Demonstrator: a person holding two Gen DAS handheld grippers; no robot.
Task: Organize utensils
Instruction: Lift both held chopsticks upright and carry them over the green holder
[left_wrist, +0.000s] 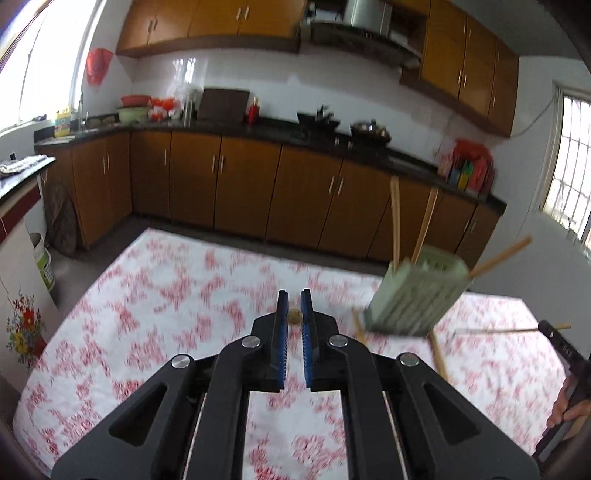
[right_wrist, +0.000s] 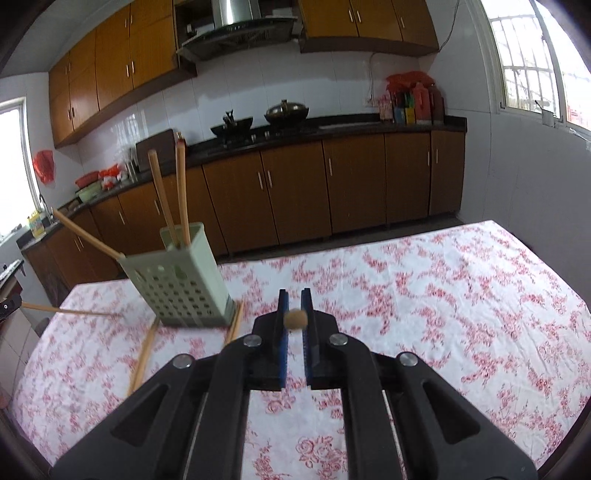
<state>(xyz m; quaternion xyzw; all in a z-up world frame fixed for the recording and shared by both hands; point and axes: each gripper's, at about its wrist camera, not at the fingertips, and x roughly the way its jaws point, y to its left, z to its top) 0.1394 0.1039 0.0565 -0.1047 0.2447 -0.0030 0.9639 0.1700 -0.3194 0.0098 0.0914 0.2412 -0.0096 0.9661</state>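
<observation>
Gripping one chopstick (right_wrist: 295, 319) end-on each, both grippers (left_wrist: 294, 318) (right_wrist: 294, 319) sit nearly closed (green holder (right_wrist: 181, 282) at left of frame).

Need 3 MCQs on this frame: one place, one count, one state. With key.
1. Where does the pale green perforated plastic holder stand?
A) kitchen counter
B) red-flowered white tablecloth
C) floor

2. How many wooden chopsticks stick out of its top?
A) one
B) three
C) six

3. The right gripper is:
A) wide open, empty
B) shut on a tan wooden chopstick seen end-on
C) shut on a spoon

Key: 1 B, its base sits on the cloth. 2 B, two stand upright and one leans out. 3 B, the round end sits pinched between the blue pads.
</observation>
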